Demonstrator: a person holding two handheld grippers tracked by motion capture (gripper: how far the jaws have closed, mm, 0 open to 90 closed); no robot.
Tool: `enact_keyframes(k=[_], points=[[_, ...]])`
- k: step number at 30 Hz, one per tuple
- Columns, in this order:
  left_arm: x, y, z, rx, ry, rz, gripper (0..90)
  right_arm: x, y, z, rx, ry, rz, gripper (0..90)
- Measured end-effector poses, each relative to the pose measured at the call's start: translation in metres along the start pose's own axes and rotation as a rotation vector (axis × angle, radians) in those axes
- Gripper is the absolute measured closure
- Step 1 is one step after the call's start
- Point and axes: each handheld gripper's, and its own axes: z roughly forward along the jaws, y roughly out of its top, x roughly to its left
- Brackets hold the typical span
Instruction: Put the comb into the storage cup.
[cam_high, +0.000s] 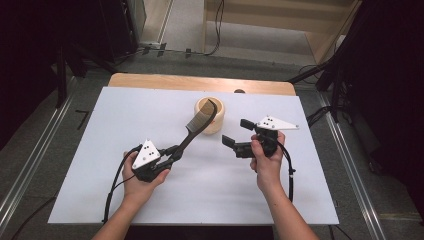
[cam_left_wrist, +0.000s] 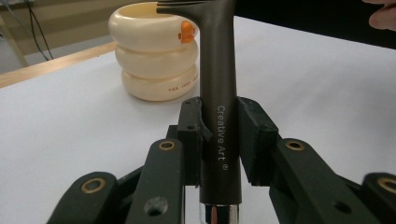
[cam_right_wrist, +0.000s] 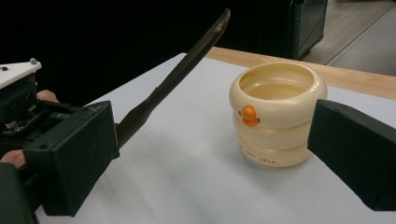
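the white desk (cam_high: 100, 200) carries a cream ringed cup (cam_high: 216, 122) with an orange duck beak, standing near the middle of the far edge. the right gripper (cam_high: 236, 134), jaws spread wide and empty, hovers just right of the cup. the left gripper (cam_high: 172, 152), toward the near left, pinches the handle of a black comb (cam_high: 196, 131) whose toothed head angles over the cup's rim. judging from this, lower the comb head-first into the opening, keep the handle clamped, and steady the cup's side if it might tip.
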Motion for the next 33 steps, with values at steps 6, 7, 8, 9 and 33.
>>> enact_keyframes(k=[6,7,8,9,33], points=[[-0.002,0.000,0.001,0.000,-0.006,0.006,72.5,0.003,0.002,0.007,0.001,0.006,0.014,0.0],[-0.003,0.000,0.001,-0.001,-0.005,0.006,72.6,0.003,0.003,0.008,0.002,0.007,0.016,0.0],[-0.003,0.000,0.001,0.000,-0.004,0.007,72.5,0.004,0.003,0.009,0.001,0.009,0.018,0.0],[-0.003,0.000,0.002,0.000,-0.004,0.008,72.5,0.004,0.004,0.010,-0.001,0.011,0.022,0.0],[-0.011,0.002,0.004,-0.018,-0.010,0.020,72.5,0.019,0.004,0.038,-0.004,-0.002,0.138,18.8]])
